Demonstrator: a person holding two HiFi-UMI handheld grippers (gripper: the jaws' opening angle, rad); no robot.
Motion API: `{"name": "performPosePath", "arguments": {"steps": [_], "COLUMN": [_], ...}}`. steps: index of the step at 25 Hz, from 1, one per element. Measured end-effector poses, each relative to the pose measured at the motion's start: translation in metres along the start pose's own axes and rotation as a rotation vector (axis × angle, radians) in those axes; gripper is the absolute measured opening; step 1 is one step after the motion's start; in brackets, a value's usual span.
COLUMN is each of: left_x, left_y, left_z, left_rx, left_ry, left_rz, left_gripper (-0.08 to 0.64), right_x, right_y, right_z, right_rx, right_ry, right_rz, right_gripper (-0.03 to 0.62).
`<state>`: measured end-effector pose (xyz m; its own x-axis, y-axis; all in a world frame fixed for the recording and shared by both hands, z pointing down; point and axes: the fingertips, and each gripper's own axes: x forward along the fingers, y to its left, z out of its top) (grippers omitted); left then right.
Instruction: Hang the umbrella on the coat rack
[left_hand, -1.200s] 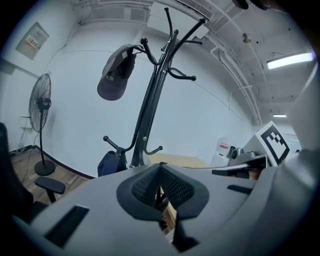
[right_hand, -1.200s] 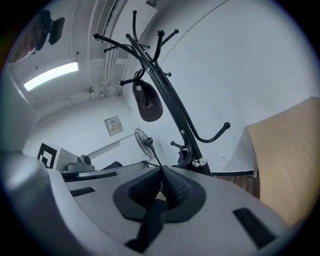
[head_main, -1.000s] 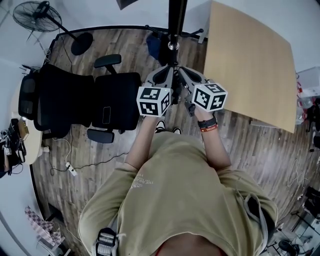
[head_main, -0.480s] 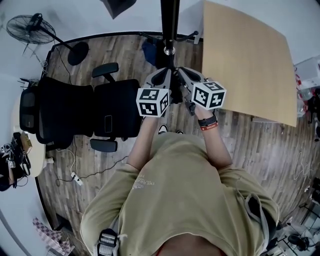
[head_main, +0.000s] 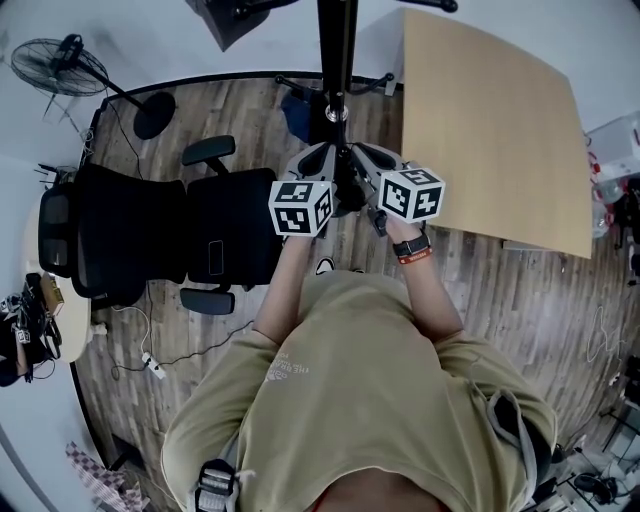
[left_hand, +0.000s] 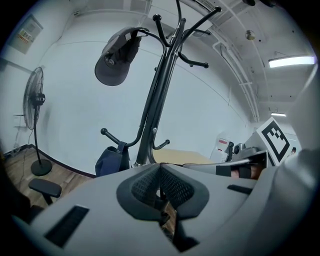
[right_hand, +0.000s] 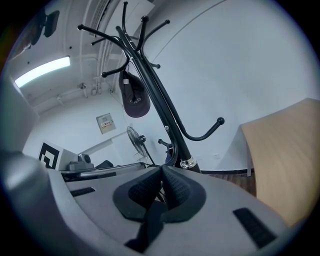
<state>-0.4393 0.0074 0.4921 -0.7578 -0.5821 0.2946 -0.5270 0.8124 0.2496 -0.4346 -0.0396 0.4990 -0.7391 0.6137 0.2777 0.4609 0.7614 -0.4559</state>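
Umbrella (head_main: 348, 190): dark, folded, little of it showing; sits between the two tongs, pinched by both. Left tongs (left_hand: 161, 184) clenched on a dark strip of it; right tongs (right_hand: 161, 189) likewise. Probably light, stiff along the shaft, with soft, slippery cloth; best gripped at the handle or strap. Coat rack (left_hand: 156, 105) stands just ahead of both tongs. Cap (left_hand: 116, 59) hangs high, ahead-left of the left tongs. Bare hook (right_hand: 207, 132) ahead-right of the right tongs.
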Motion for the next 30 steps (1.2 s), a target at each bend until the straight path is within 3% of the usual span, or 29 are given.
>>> {"name": "performPosePath", "arguments": {"steps": [16, 30], "left_x": [0.015, 0.018], "left_y": [-0.003, -0.007], "left_z": [-0.029, -0.040], "left_rx": [-0.003, -0.013], "left_ry": [0.082, 0.098], "left_rz": [-0.018, -0.063], "left_gripper": [0.023, 0.024], "right_x": [0.010, 0.016], "right_y": [-0.009, -0.005], "right_z": [-0.022, -0.030], "right_rx": [0.026, 0.009], "right_ry": [0.056, 0.083], "right_rz": [0.007, 0.019], "right_gripper": [0.023, 0.026]}}
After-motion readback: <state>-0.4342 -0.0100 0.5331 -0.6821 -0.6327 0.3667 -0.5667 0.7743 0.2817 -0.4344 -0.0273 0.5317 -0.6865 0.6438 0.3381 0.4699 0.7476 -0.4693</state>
